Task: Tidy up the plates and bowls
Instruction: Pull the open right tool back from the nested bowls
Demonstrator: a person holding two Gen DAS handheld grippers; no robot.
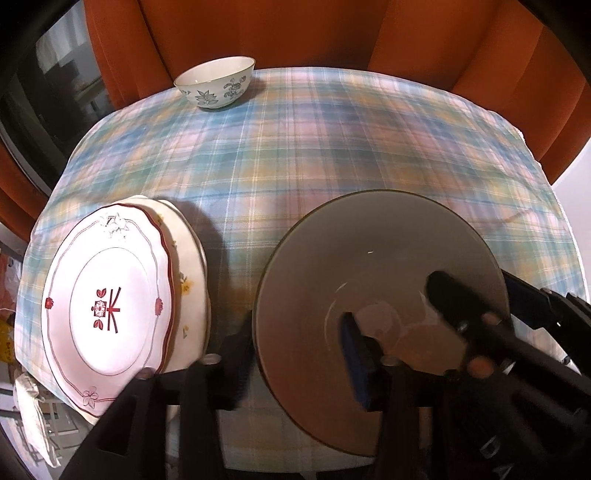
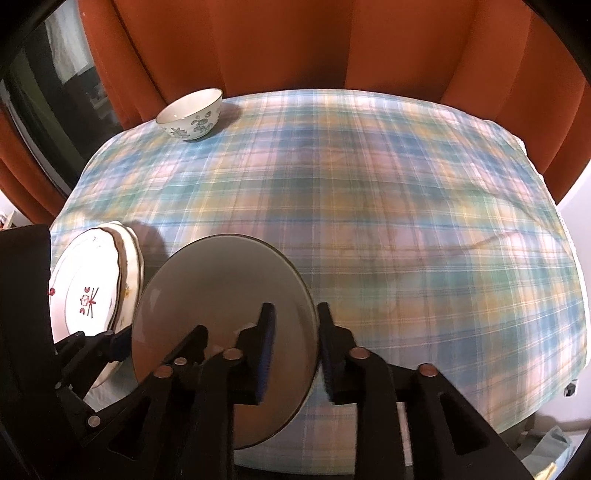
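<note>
Stacked: two patterned plates [image 1: 110,295], counter [image 1: 332,147] left.
Held: grey plate [image 2: 221,295], both hand-held grippers [image 2: 295,354] clamping its rim (unstacked).
Left: floral bowl [image 1: 216,83].

Grey plate [image 1: 376,258]; blue-green plaid tablecloth [image 1: 295,147]; orange curtain [image 1: 258,33].

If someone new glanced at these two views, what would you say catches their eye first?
Most striking is the large grey plate, held at the near edge of the plaid tablecloth; the right tongs grip its rim, and the left tongs also hold it. Left of it sits a stack of white plates, the top one with red motifs. A floral bowl stands alone at the far left corner.
</note>
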